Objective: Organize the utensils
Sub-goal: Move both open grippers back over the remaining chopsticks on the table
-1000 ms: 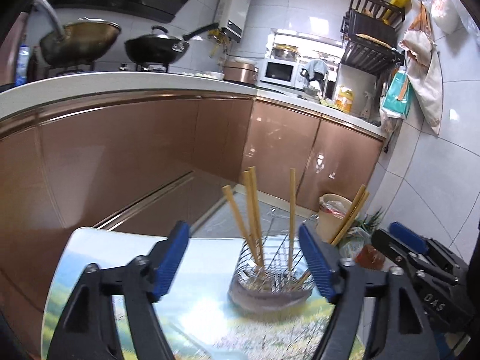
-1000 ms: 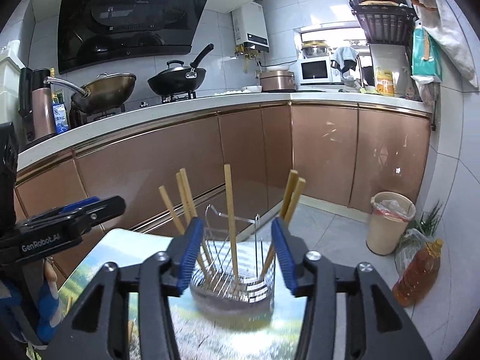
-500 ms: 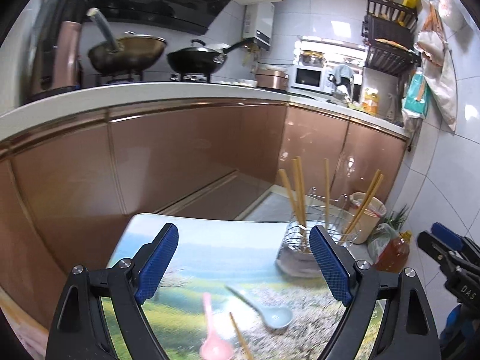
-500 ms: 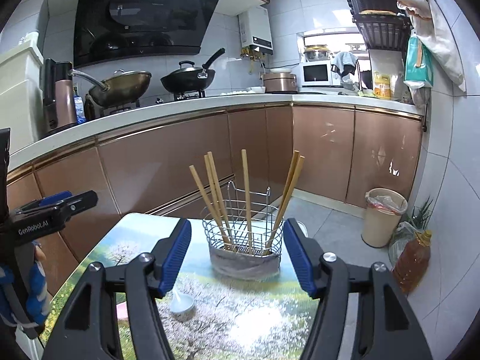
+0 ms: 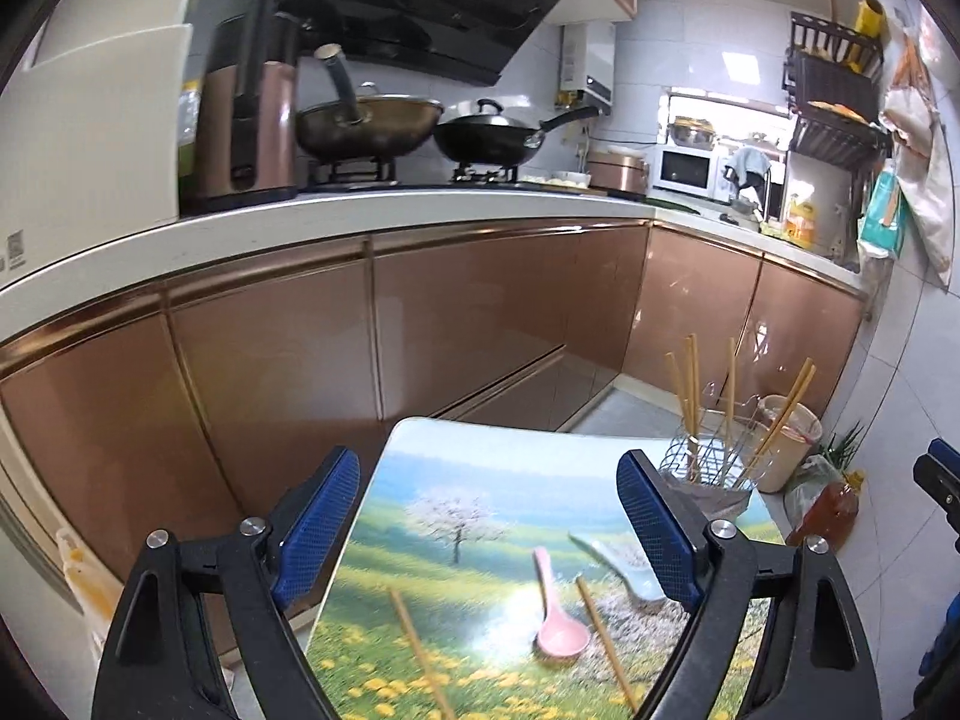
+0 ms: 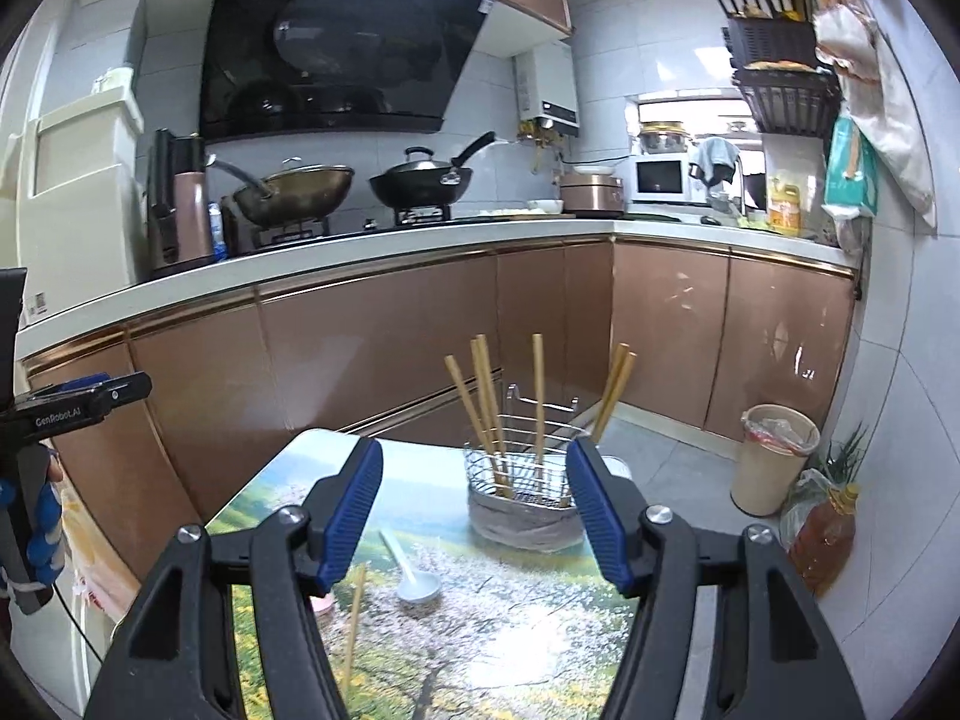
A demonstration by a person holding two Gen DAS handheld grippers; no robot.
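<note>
A wire utensil basket [image 6: 528,495] stands at the far end of the landscape-print table [image 6: 498,630], holding several wooden chopsticks [image 6: 537,396] upright; it also shows in the left wrist view [image 5: 711,468]. On the table lie a pink spoon [image 5: 555,612], a pale blue spoon [image 5: 624,567] and two loose chopsticks [image 5: 603,639], [image 5: 420,654]. The pale blue spoon [image 6: 414,579] and one chopstick [image 6: 355,618] show in the right wrist view. My left gripper [image 5: 489,531] is open and empty above the table's near-left part. My right gripper [image 6: 474,516] is open and empty, facing the basket.
Copper-coloured cabinets [image 6: 372,354] and a white counter with two woks [image 6: 420,183] run behind the table. A beige bin [image 6: 774,459] and an oil bottle [image 6: 822,540] stand on the floor at the right by the tiled wall.
Both grippers have pulled back and risen from the basket. The left one has swung left, bringing the spoons and loose chopsticks into view. Both stay open and empty.
</note>
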